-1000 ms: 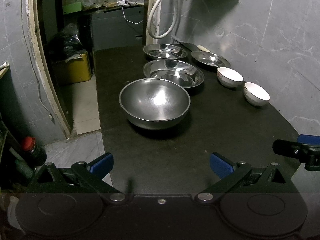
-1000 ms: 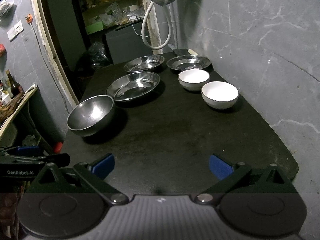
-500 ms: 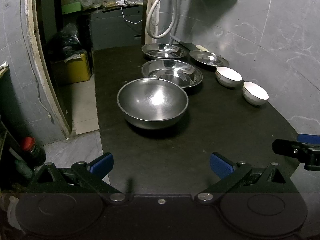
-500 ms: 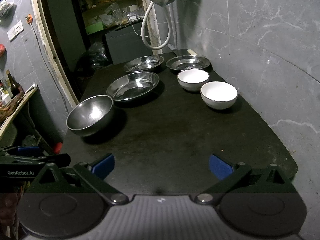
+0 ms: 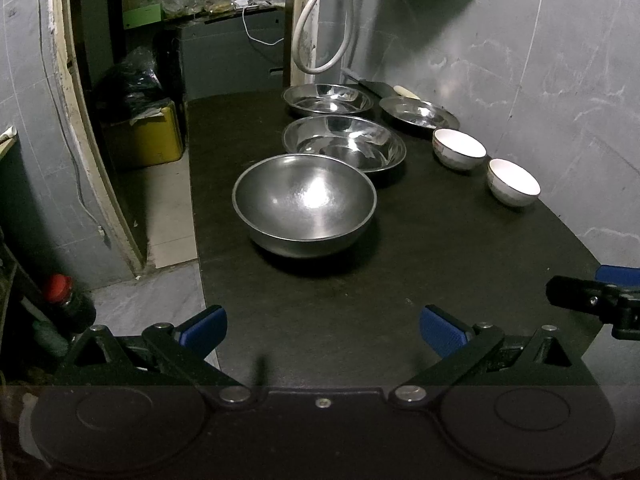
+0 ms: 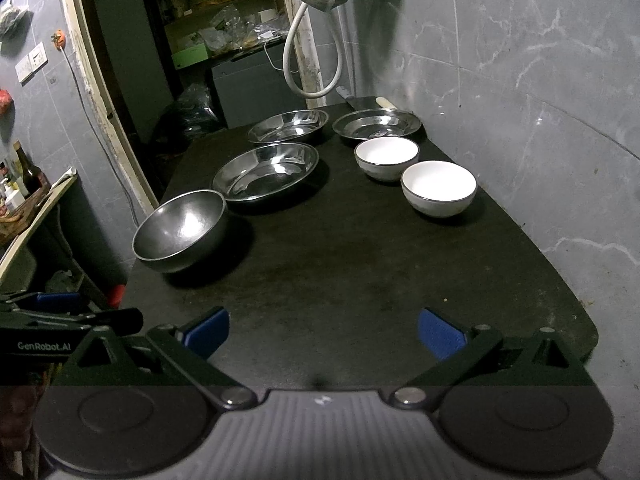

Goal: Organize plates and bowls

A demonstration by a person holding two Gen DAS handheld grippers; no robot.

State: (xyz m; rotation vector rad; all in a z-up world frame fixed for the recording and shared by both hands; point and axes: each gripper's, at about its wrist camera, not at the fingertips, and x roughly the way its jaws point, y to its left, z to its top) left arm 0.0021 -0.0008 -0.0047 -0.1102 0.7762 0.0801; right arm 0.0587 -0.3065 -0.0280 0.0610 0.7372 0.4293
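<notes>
Left gripper: spread wide, held nothing, hovered over bare near tabletop.
Deep steel bowl: near table's left edge.
Right gripper: spread, empty.
White bowls: beside wall.
Writing: "GenRobot.AI" on neighbouring tool.

Right claw cut by frame edge

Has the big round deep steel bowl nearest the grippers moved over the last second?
No. The deep round steel bowl sits at the same spot on the black table, beside the wide shallow steel basin; small shifts in the image match camera drift.
</notes>
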